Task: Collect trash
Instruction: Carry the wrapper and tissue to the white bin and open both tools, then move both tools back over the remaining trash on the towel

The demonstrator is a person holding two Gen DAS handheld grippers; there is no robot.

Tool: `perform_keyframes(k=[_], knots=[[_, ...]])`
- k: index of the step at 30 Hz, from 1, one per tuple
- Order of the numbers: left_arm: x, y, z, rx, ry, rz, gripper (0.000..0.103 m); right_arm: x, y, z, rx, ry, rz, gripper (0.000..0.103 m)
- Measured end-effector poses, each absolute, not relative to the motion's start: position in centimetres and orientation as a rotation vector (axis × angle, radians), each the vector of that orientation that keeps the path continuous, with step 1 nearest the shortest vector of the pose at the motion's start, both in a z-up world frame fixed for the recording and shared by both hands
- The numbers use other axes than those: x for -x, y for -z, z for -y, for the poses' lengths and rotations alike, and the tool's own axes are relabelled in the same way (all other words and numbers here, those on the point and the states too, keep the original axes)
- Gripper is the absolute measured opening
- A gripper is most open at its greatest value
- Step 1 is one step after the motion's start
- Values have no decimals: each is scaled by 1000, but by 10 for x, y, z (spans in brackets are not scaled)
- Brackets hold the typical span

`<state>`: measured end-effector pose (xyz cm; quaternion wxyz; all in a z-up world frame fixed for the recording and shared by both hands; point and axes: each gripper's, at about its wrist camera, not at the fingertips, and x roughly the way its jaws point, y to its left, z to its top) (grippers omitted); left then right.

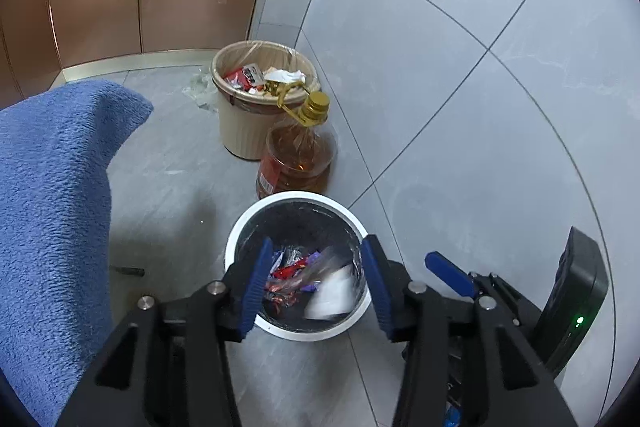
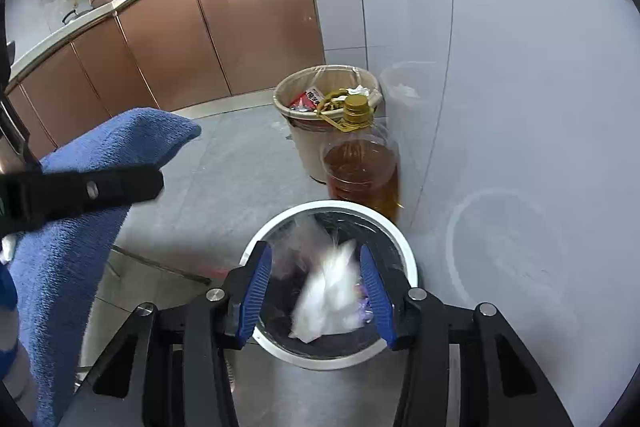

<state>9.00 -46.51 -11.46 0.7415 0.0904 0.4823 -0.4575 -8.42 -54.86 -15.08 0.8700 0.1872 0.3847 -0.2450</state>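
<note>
We are hovering both claws over the white-rimmed bin point(image 2: 408, 259) at the lower centre of each frame, so whatever drops lands inside. Our right claw point(image 2: 316, 291) is spread wide and gripping nothing; a blurred white wrapper point(image 2: 332, 295) is lying between its fingers, over the bin's black liner. Our left claw point(image 1: 316, 287) is likewise gaping and empty above the colourful wrappers point(image 1: 288, 275) already inside. Further up the frame, the beige bin point(image 1: 240, 131) and oil bottle point(image 1: 300, 155) are standing against the wall.
</note>
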Motion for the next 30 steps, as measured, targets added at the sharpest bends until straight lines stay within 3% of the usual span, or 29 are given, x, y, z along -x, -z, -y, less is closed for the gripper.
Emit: perform_keyframes(k=[7, 19, 22, 24, 30], knots=[[-81, 84, 412, -208, 883, -902, 45, 93, 137, 537, -394, 514, -765, 54], [-46, 25, 294, -245, 592, -605, 45, 115, 68, 477, -354, 431, -591, 74], [-39, 18, 270, -233, 547, -567, 45, 121, 48, 459, -340, 395, -522, 86], [-34, 13, 253, -223, 522, -546, 45, 124, 34, 448, -336, 377, -473, 102], [-31, 6, 203, -172, 456, -518, 45, 121, 4, 418, -304, 322, -381, 103]])
